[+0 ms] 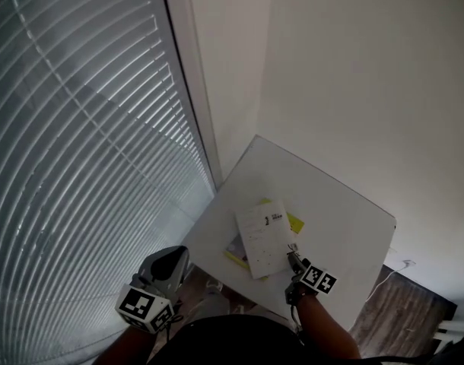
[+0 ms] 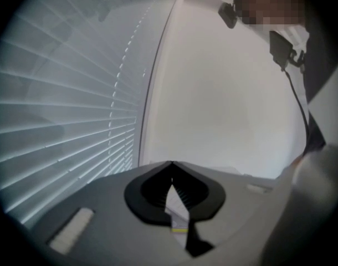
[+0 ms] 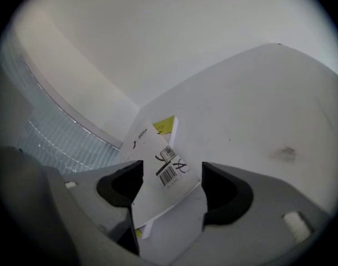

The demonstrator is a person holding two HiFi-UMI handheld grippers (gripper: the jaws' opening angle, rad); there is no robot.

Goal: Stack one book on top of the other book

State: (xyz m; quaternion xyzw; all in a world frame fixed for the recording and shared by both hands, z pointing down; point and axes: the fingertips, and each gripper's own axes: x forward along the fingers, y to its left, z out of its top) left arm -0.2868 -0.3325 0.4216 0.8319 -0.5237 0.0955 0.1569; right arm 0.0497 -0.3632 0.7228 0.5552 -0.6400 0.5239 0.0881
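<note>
A white book [image 1: 264, 238] with a barcode lies crooked on top of a yellow book [image 1: 295, 223] on the small white table [image 1: 346, 219]. My right gripper [image 1: 293, 255] is at the white book's near corner. In the right gripper view the jaws [image 3: 172, 173] stand wide apart, with the white book's [image 3: 163, 176] corner between them and the pads not pressing it; the yellow book [image 3: 164, 124] peeks out beyond. My left gripper [image 1: 182, 251] hangs off the table's near left edge, its tips [image 2: 170, 165] meeting with nothing held.
Window blinds [image 1: 80, 128] fill the left side, and a white wall [image 1: 354, 67] runs behind the table. Wooden floor [image 1: 399, 303] with a white cable [image 1: 403, 265] shows at the lower right. The person's body and a black cable [image 2: 296, 93] crowd the left gripper view's right side.
</note>
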